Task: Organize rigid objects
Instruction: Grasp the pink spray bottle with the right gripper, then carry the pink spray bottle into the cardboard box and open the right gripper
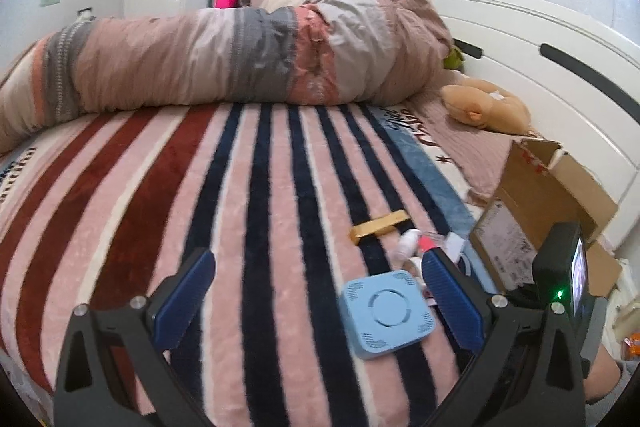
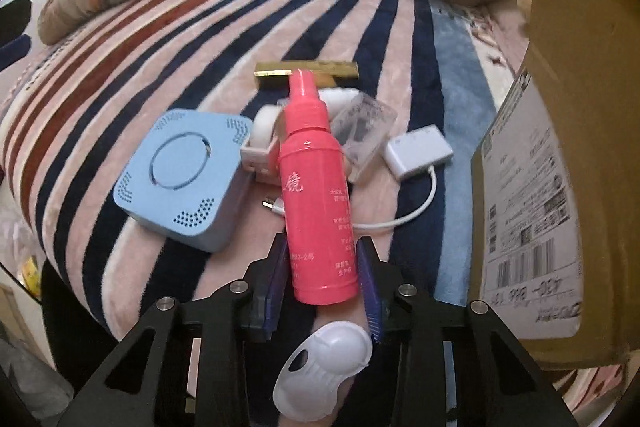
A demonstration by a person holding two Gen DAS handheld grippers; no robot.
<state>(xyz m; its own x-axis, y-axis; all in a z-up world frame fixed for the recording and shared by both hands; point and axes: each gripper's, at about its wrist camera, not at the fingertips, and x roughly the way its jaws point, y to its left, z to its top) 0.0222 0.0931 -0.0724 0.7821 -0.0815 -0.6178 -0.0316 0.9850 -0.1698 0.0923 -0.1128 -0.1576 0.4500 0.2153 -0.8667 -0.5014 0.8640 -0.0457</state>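
Step in hand: pick-up of the pink spray bottle (image 2: pixel 316 183) from the clutter on the striped blanket (image 1: pixel 256 211).

Right gripper (image 2: pixel 323 267): jaws pressed in on the lower body of the bottle, one blue pad (image 2: pixel 370 287) flat against each side. In the right wrist view the bottle runs up the centre of the frame, base nearest the camera, nozzle pointing away toward the gold bar (image 2: pixel 306 69) at upper centre. Whether the bottle is clear of the blanket cannot be told.

Left gripper (image 1: pixel 316 291): jaws spread wide, nothing between the pads; the blue square device (image 1: pixel 386 313) lies just inside its right finger, lower right of the left wrist view, not gripped.

Remaining items, right wrist view: blue square device left of the bottle; a white roller-like piece (image 2: pixel 264 131) and a clear plastic case (image 2: pixel 364 133) behind it on either side; a white adapter with cable (image 2: pixel 420 151) to the right; a white rounded plastic piece (image 2: pixel 324 367) at bottom centre, below the jaws.

Cardboard box (image 2: pixel 560 147) fills the right edge, label facing the camera; likely the destination, judged from the task only.

Next move calls for: a straight lift to free the nozzle from the neighbouring pieces, then a carry right and over the box wall. The grip sits low on the bottle, so it may tip forward; the cable lies close under it and could snag.
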